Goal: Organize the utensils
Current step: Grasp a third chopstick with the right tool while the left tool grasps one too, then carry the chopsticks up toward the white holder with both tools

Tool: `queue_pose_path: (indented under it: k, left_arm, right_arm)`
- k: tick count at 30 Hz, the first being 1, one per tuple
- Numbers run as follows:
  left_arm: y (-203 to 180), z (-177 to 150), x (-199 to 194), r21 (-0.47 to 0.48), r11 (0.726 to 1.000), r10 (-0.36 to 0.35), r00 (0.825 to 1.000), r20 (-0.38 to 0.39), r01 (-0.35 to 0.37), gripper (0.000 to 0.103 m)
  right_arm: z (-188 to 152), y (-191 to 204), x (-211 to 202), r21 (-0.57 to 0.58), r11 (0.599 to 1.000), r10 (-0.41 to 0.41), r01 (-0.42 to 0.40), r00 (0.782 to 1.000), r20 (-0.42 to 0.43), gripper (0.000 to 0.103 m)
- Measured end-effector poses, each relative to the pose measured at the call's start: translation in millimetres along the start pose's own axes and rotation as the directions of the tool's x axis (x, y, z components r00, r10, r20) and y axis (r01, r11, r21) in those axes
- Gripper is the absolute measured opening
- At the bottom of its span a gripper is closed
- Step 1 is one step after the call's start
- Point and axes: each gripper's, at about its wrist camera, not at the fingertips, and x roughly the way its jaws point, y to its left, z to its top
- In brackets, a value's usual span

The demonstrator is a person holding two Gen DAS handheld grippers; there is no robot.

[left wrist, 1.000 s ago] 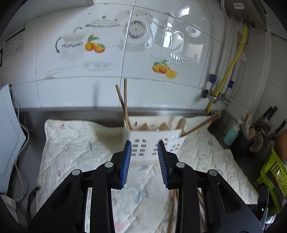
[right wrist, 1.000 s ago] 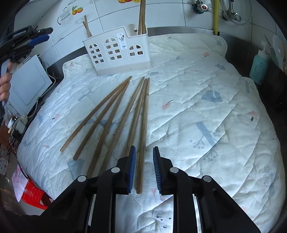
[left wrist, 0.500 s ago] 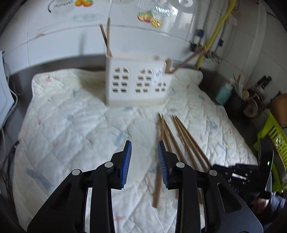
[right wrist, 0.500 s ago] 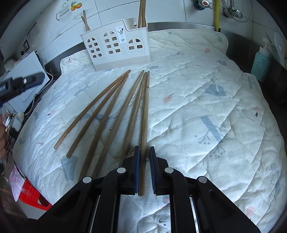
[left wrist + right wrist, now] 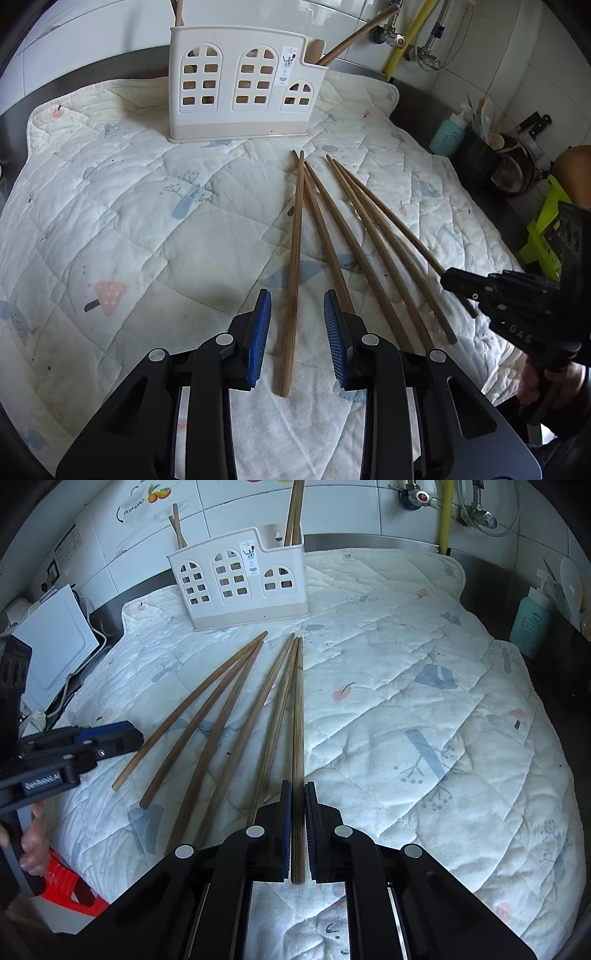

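Your right gripper (image 5: 297,830) has its jaws closed to a narrow slot around the near end of the rightmost chopstick (image 5: 297,731); the stick fills the gap, so it reads as clamped, though contact on the pads is hard to confirm. Your left gripper (image 5: 297,339) has its jaws wide apart, straddling the near end of the leftmost chopstick (image 5: 294,266) without touching it.

The loose chopsticks (image 5: 221,716) lie fanned on the quilted mat (image 5: 424,709) over the table, far tips converging just short of the white utensil holder (image 5: 240,587), which already holds a few sticks.

Handling, as a judgement: the sticks look like long, thin wood, light and stiff, and smooth enough to pivot or slip in a pinch. You hold this one near its end, so expect the far tip to droop or swing. The soft mat gives underneath.

Hidden: the holder's interior and its dividers, the stick ends under both grippers, and exactly which sticks overlap where they cross.
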Motion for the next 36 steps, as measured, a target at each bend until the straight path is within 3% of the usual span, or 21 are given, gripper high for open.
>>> queue_pose_path:
  k: [9,14,19,23,36]
  left_arm:
    - [-2.3,-4.1,10.5,0.005,1.0,0.002,1.0,0.006,-0.003,0.018]
    - [-6.3,-8.6,16.0,0.022,0.999,0.025,1.0,0.009,-0.026,0.018]
    - [-5.6,-7.5,17.9,0.021,0.999,0.041,0.999,0.014,-0.042,0.007]
    - [-4.1,-4.5,15.3,0.008,0.999,0.033,0.999,0.013,-0.033,0.005]
    - [-4.9,29.9,-38.9,0.011,1.0,0.011,0.987,0.161,-0.012,0.005]
  right_arm:
    - [13.6,0.9,-22.1,-0.01,1.0,-0.011,0.011,0.999,0.05,0.007]
    - [22.3,1.1,-36.4,-0.015,1.0,-0.015,0.017,0.996,0.085,0.007]
    - [31.6,2.6,-45.5,-0.021,1.0,-0.012,0.015,0.994,0.107,0.007]
    - [38.2,4.2,-54.5,-0.028,1.0,-0.01,0.014,0.992,0.124,0.007]
    - [77.8,-0.4,-100.7,-0.065,0.998,-0.01,0.026,0.971,0.238,0.007]
